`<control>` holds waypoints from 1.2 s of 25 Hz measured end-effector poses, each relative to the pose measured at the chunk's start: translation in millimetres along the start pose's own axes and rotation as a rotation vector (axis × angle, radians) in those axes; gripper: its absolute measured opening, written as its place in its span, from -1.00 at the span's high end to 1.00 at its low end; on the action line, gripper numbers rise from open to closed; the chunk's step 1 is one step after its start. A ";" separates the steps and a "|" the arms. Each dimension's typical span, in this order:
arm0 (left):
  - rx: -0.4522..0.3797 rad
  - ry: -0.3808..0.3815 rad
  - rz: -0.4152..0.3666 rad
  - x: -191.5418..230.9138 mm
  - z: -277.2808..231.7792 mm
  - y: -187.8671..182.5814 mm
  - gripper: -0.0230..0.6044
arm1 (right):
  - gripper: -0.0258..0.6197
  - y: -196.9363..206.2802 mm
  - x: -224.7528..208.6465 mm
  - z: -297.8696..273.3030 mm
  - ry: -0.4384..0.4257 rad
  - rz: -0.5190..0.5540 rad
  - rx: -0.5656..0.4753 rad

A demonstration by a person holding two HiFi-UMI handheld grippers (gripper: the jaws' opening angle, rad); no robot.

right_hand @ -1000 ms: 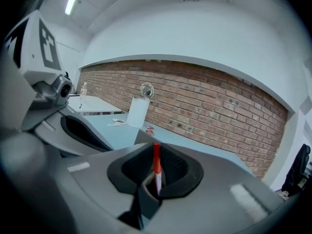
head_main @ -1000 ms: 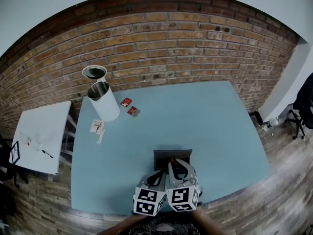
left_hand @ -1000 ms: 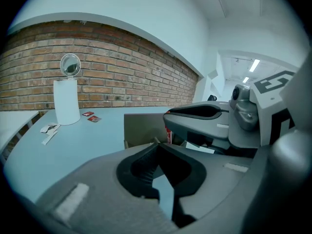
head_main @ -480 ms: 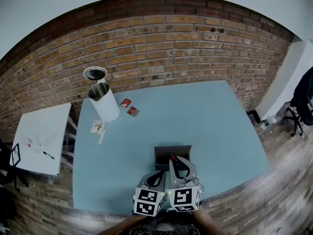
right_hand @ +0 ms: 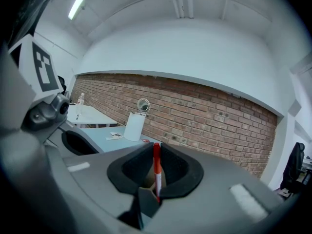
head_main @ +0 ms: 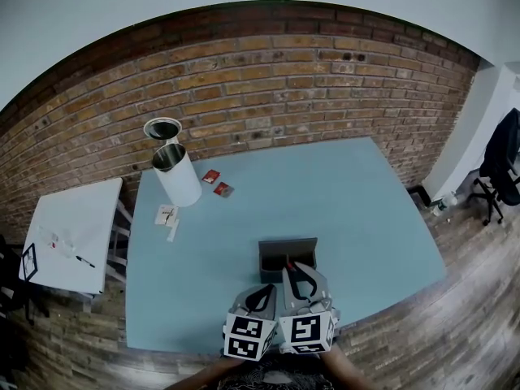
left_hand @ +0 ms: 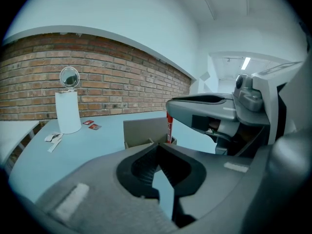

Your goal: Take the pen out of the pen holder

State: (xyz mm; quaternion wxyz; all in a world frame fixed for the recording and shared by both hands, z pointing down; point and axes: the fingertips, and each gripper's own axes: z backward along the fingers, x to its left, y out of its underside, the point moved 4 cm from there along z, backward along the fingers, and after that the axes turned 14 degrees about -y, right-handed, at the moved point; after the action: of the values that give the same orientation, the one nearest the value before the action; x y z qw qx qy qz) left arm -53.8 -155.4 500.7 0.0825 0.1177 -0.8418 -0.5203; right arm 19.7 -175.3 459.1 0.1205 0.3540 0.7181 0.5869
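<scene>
While the R gripper clamps its jaws on the red pen, gripping the upper shaft, the pen stands upright in the grey pen holder. L gripper sits just beside it on the left, jaws pressed together w/ nothing between. Count: 1 pen, 1 holder, 1 white bin w/ lid up, 2 red packets. Holder is near the table's near edge; bare tabletop beyond & either side, bin & packets well apart at far left.
</scene>
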 end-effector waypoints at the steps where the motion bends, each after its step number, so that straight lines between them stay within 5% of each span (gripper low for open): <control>1: -0.008 -0.004 -0.003 1.3 2.0 -1.2 0.93 | 0.77 -0.6 2.1 0.8 -0.002 0.002 0.000; 30: -0.084 0.008 0.027 4.4 69.2 14.8 0.93 | 0.77 11.1 70.5 44.5 -0.011 -0.060 0.048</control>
State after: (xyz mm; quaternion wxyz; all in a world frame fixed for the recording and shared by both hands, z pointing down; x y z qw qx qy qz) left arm -77.8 -91.0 483.3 0.0977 0.1046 -0.8205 -0.5534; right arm -0.8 -95.1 474.0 0.1333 0.3383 0.7415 0.5639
